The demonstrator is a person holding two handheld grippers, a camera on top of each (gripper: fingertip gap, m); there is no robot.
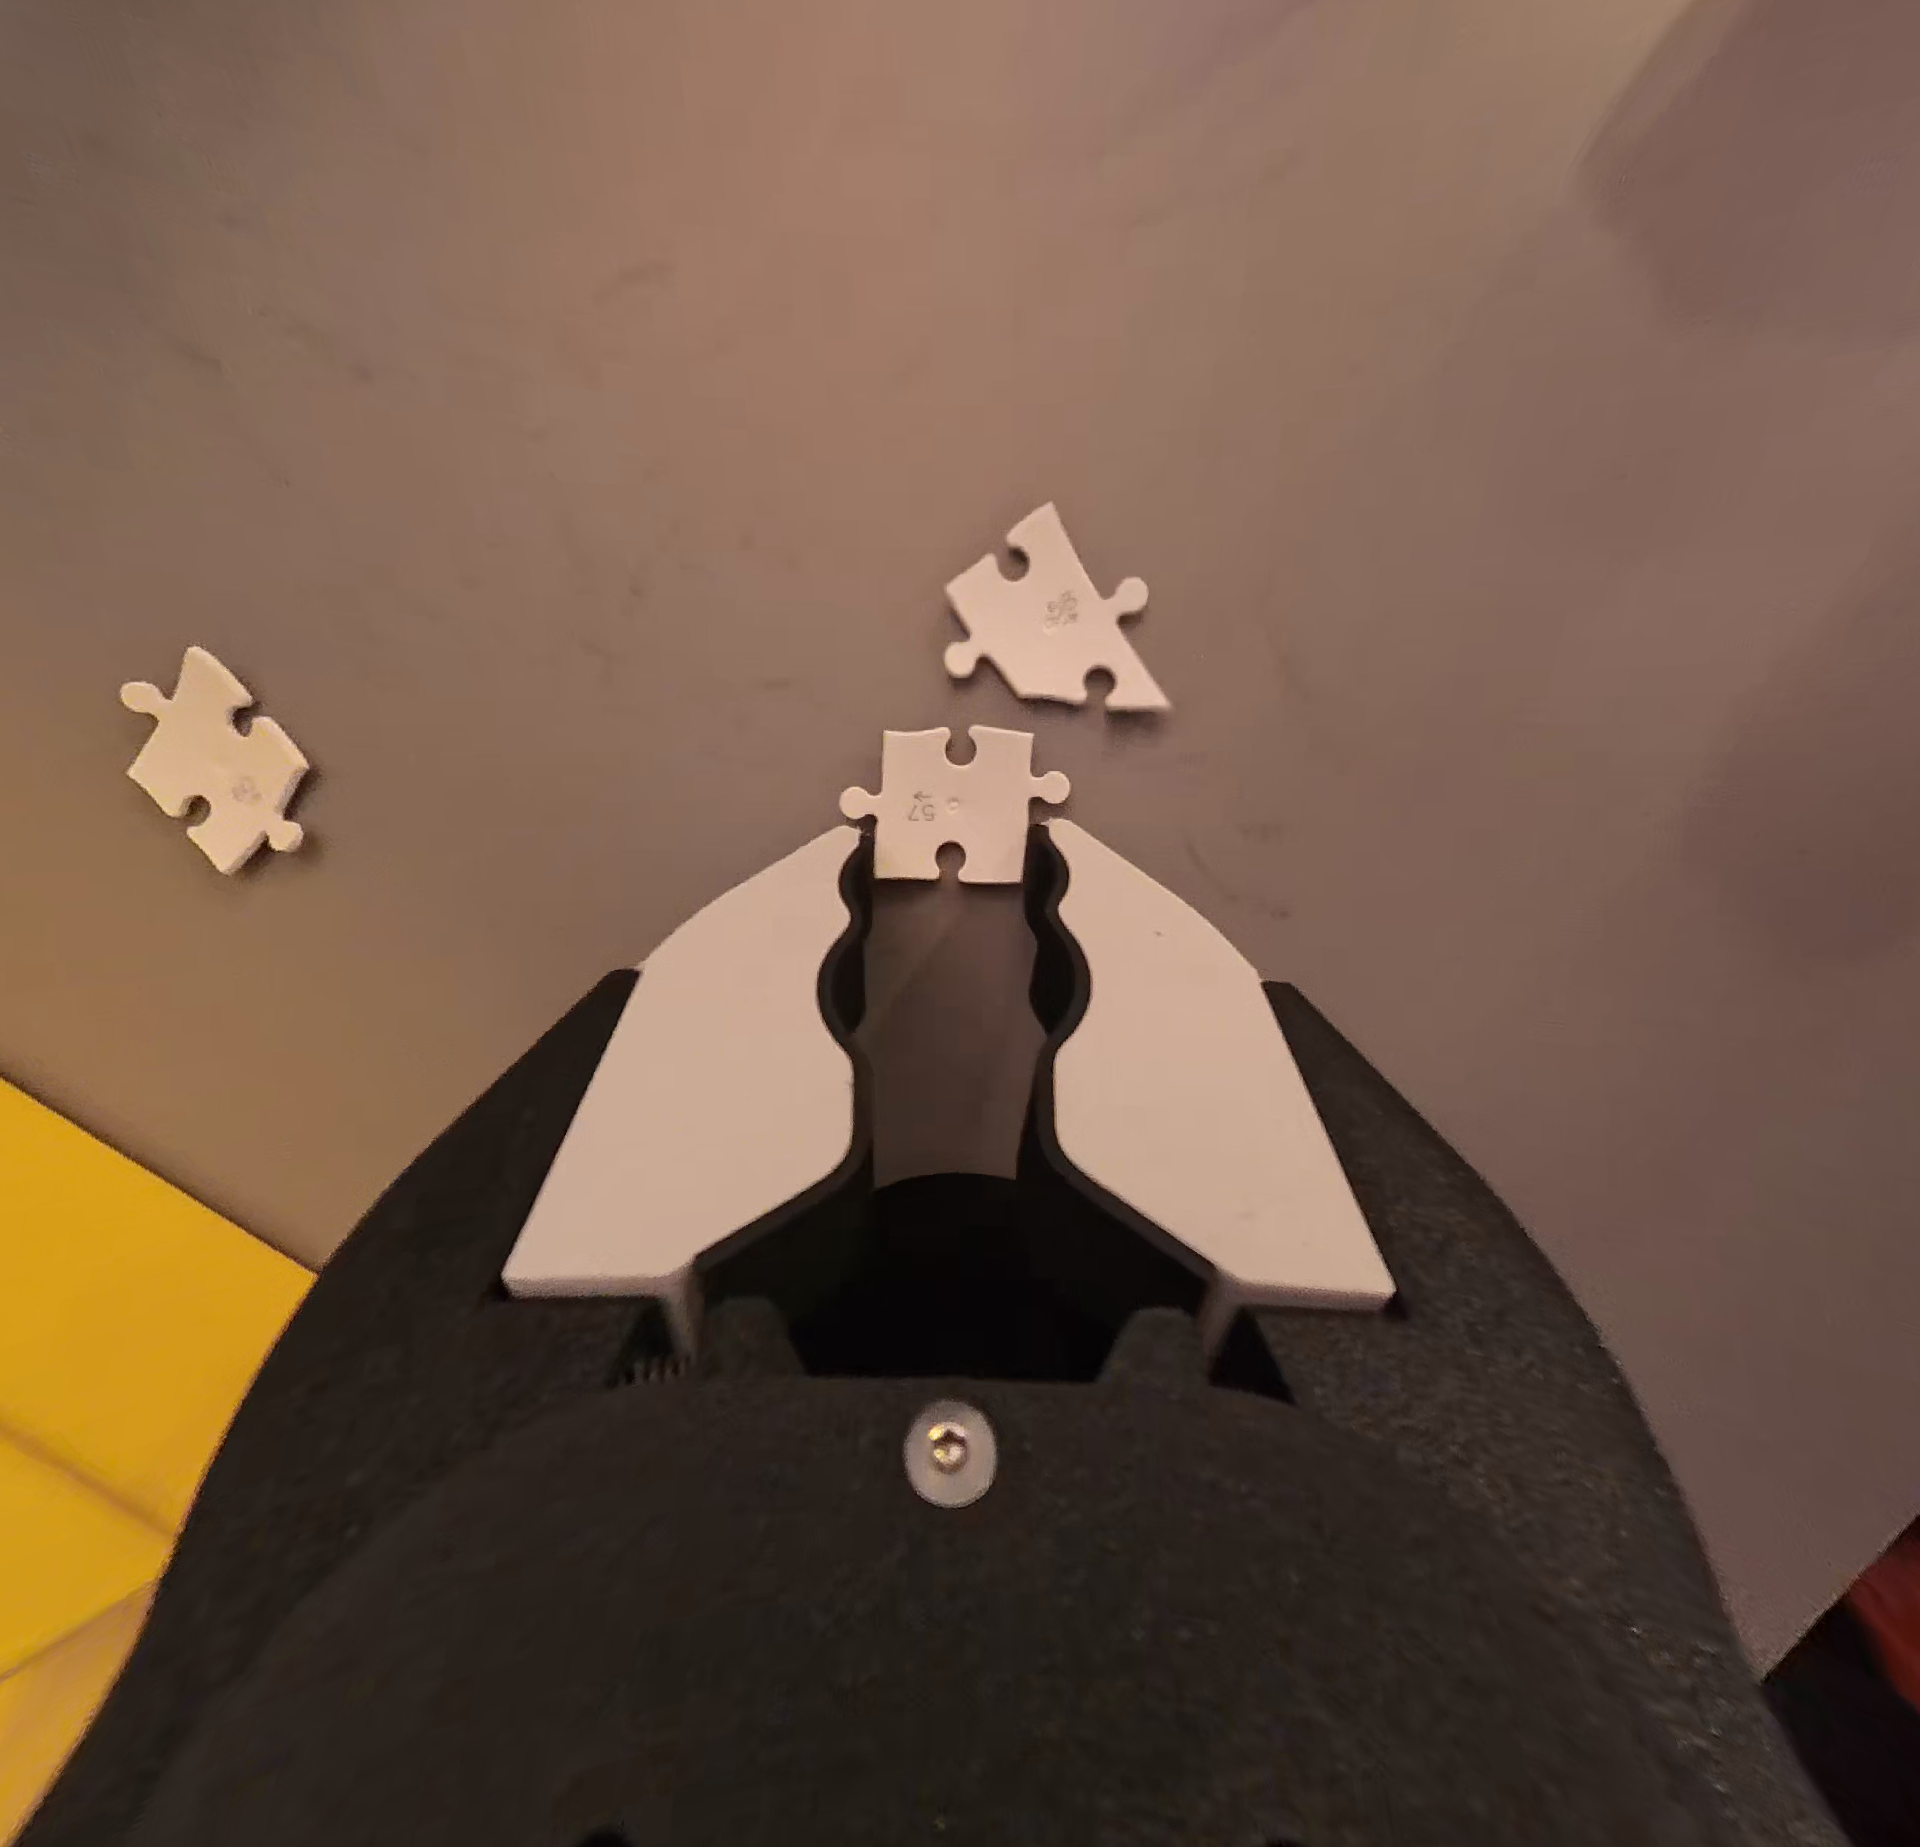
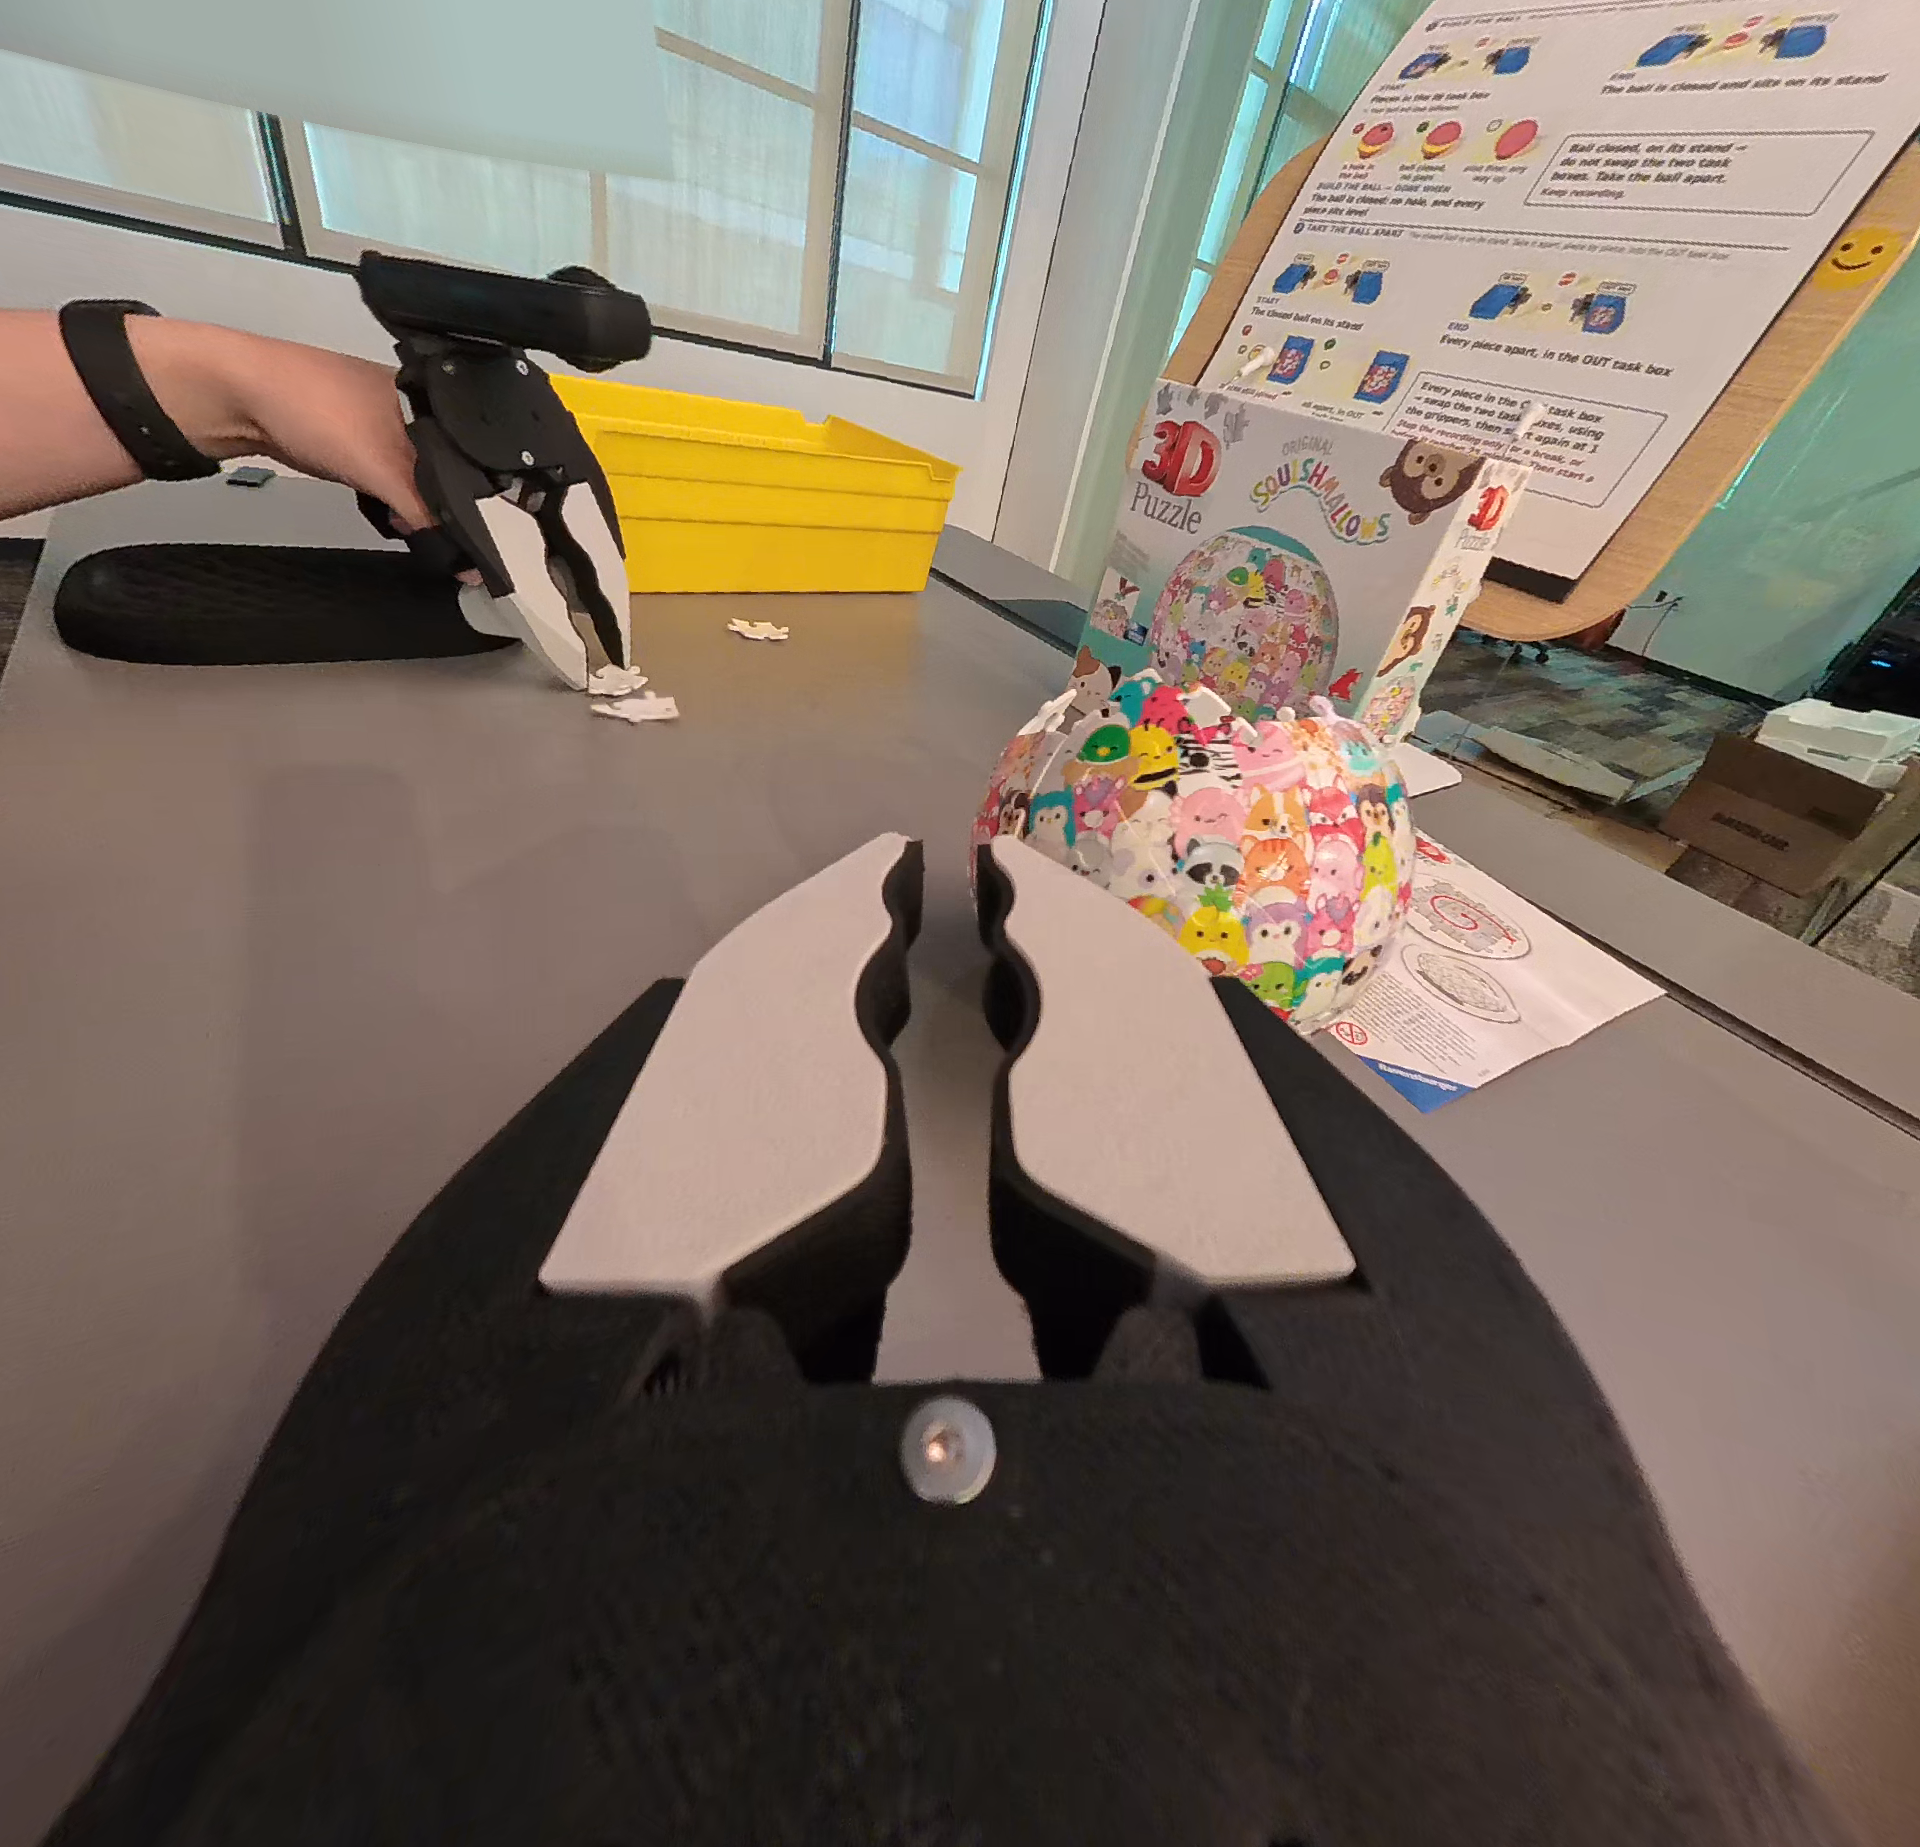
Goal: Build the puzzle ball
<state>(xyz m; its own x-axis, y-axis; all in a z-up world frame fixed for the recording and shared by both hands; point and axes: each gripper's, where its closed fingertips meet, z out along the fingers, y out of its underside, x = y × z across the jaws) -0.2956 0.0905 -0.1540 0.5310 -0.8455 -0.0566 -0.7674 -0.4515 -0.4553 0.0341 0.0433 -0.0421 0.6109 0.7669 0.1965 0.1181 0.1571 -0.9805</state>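
The colourful puzzle ball [image 2: 1226,862], open at the top, sits on the grey table [image 2: 416,914] just right of my right gripper [image 2: 951,852]. That gripper's fingers stand a narrow gap apart and hold nothing. My left gripper [image 1: 954,841] points down at the table, and its fingertips close on the sides of a white, face-down puzzle piece [image 1: 954,810]. It also shows in the right wrist view [image 2: 592,654], far left, held by a hand. Two more white pieces lie loose, one just beyond it [image 1: 1055,623] and one to the left [image 1: 216,758].
A yellow bin [image 2: 769,509] stands at the table's back, behind the left gripper. The puzzle box [image 2: 1278,561] stands behind the ball, on an instruction sheet [image 2: 1496,976]. A printed board [image 2: 1621,187] leans at the right. A black pad [image 2: 260,602] lies far left. One gripper's finger ends stand about 35 cm off the other's.
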